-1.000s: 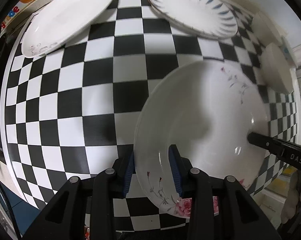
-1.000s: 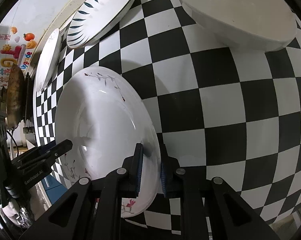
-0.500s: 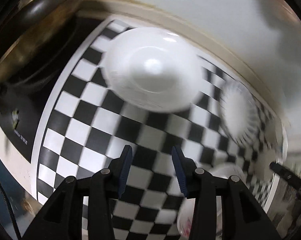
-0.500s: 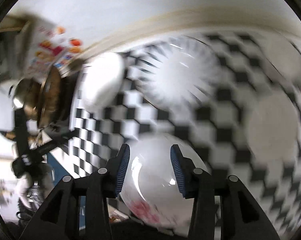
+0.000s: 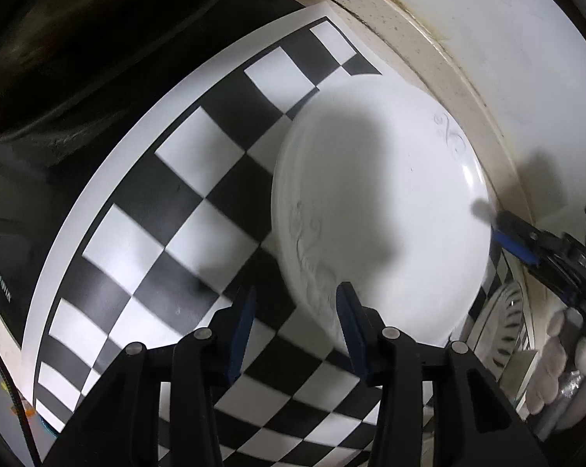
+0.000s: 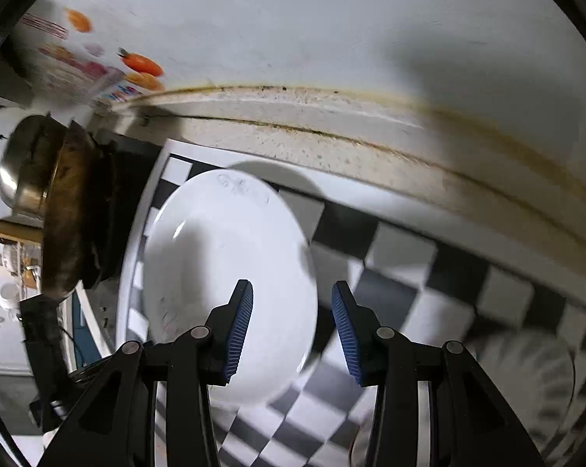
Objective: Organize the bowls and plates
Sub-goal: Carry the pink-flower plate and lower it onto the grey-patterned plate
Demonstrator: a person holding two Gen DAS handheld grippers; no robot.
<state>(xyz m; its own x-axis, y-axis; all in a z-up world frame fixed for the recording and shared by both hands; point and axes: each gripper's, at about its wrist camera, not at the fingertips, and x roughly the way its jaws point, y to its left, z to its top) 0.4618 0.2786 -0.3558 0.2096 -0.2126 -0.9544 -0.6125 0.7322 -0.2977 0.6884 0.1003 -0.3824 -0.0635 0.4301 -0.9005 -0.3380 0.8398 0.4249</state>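
A white plate (image 5: 382,210) with faint grey scrollwork on its rim lies flat on a black-and-white checkered mat (image 5: 149,210) covering the worktop, close to the mat's corner by the wall.

In the left wrist view, the left tongs (image 5: 296,327) hang over the plate's edge at about 7 o'clock, their blue pads parted with the rim between them; they grip nothing. At 4 o'clock, the right tongs (image 5: 506,237) reach in beside the plate's far rim.

In the right wrist view, the right tongs (image 6: 291,323) stand partly open and empty over the plate's (image 6: 230,284) edge at 3 o'clock. A dark wok (image 6: 73,214) and a steel pot (image 6: 24,171) sit at 9 o'clock. A blurred patterned plate (image 6: 526,373) lies at 4 o'clock.
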